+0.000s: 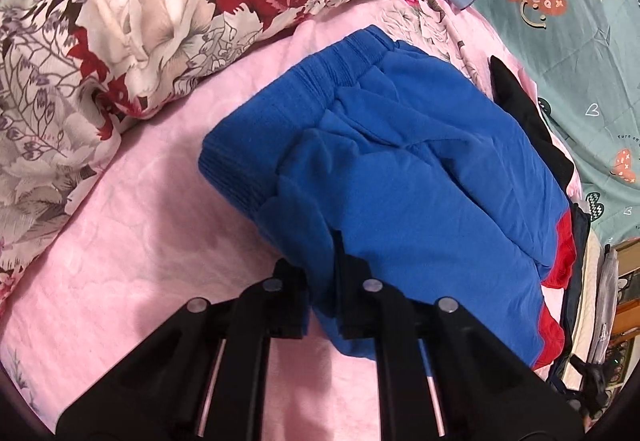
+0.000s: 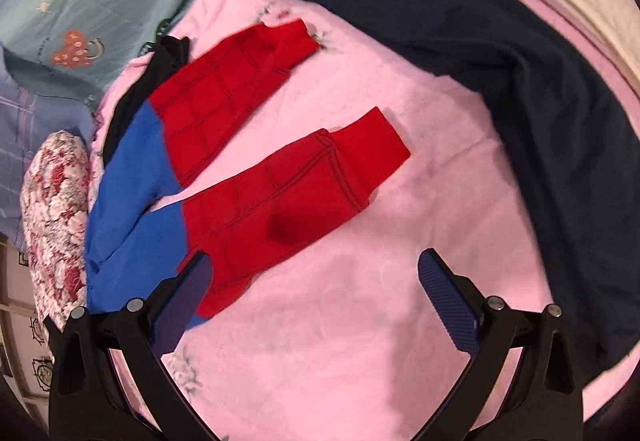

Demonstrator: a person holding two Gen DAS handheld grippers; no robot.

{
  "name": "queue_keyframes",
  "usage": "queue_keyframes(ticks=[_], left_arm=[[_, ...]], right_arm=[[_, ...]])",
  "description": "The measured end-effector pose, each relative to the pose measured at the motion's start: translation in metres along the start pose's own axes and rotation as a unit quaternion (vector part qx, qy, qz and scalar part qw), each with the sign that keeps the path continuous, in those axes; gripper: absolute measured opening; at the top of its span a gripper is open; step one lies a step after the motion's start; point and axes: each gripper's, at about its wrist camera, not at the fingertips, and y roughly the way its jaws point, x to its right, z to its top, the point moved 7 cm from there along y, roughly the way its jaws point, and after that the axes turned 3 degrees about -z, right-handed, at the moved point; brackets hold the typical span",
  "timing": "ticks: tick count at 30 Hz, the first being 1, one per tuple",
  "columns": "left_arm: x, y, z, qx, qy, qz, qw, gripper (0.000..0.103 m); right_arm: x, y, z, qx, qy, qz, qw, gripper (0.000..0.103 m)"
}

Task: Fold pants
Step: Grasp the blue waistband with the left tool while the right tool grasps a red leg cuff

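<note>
1. The left gripper [image 1: 322,281] was pinched narrow on a bunch of blue fabric at the waist end of the pants [image 1: 400,169]; cloth filled the gap between its fingers, so it was holding the garment at its near edge.

2. The right gripper [image 2: 316,305] stood spread wide with nothing between its padded fingers [image 2: 452,305]. It hovered over bare pink blanket [image 2: 340,361], and the nearer red leg [image 2: 288,201] lay just beyond its left finger, close to it or passing under its tip.

3. Outward from the left gripper, the blue upper half rose toward the ribbed waistband [image 1: 344,57], rumpled and bunched rather than flat. Red showed only at its right fringe in that view.

4. Outward from the right gripper, the two red legs lay side by side but apart, cuffs [image 2: 376,137] pointing away, with a strip of blanket between them.

5. The step in hand looked like the first fold, bringing one leg over the other: one end gripped, the other not yet taken.

6. The next move likely called for the right gripper to close on the near leg or its cuff, then both to lift together so the fabric carried over evenly.

7. A dark garment [image 2: 520,81] lay well to the right, and a floral quilt [image 1: 120,21] sat beside the waistband; both would need avoiding.
</note>
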Motion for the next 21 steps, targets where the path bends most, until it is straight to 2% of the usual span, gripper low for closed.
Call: queue_keyframes(ticks=[1,2,3,6,7,8,9,11,14,18,21], left_arm=[[0.000,0.000,0.000,-0.001,0.000,-0.001,1.0000,0.009],[0.000,0.000,-0.001,-0.001,0.002,0.000,1.0000,0.009],[0.000,0.001,-0.001,0.000,0.005,0.002,1.0000,0.009],[0.002,0.008,0.001,0.003,0.018,0.027,0.9994,0.011],[0.006,0.010,0.003,0.007,0.025,0.039,0.9989,0.011],[0.008,0.010,0.004,0.009,0.031,0.048,0.9983,0.011],[0.011,0.011,0.005,0.013,0.038,0.059,0.9974,0.010],[0.012,0.007,0.004,0.019,0.046,0.063,0.9968,0.006],[0.009,-0.018,-0.001,0.040,0.043,0.050,0.9970,0.005],[-0.009,-0.046,-0.022,0.045,0.023,0.046,0.9977,0.004],[-0.029,-0.063,-0.040,0.032,0.003,0.032,0.9990,0.004]], right_arm=[[0.001,0.008,0.001,-0.005,0.003,-0.001,1.000,0.084],[0.002,0.016,0.001,-0.013,0.005,0.000,1.000,0.067],[0.002,0.025,0.000,-0.021,0.008,0.006,1.000,0.060],[-0.001,0.030,0.011,0.020,-0.010,-0.011,1.000,0.052],[-0.004,0.033,0.014,0.029,-0.013,-0.014,0.999,0.046],[-0.005,0.037,0.019,0.036,-0.020,-0.020,0.999,0.022],[-0.008,0.043,0.021,0.035,-0.025,-0.018,0.999,0.008],[-0.008,0.040,0.025,0.039,-0.020,-0.018,0.999,0.006],[-0.008,0.009,0.024,0.064,-0.022,-0.026,0.997,0.005],[-0.009,-0.046,-0.010,0.080,-0.053,-0.033,0.995,0.005],[0.002,-0.076,-0.036,0.100,-0.065,-0.049,0.992,0.006]])
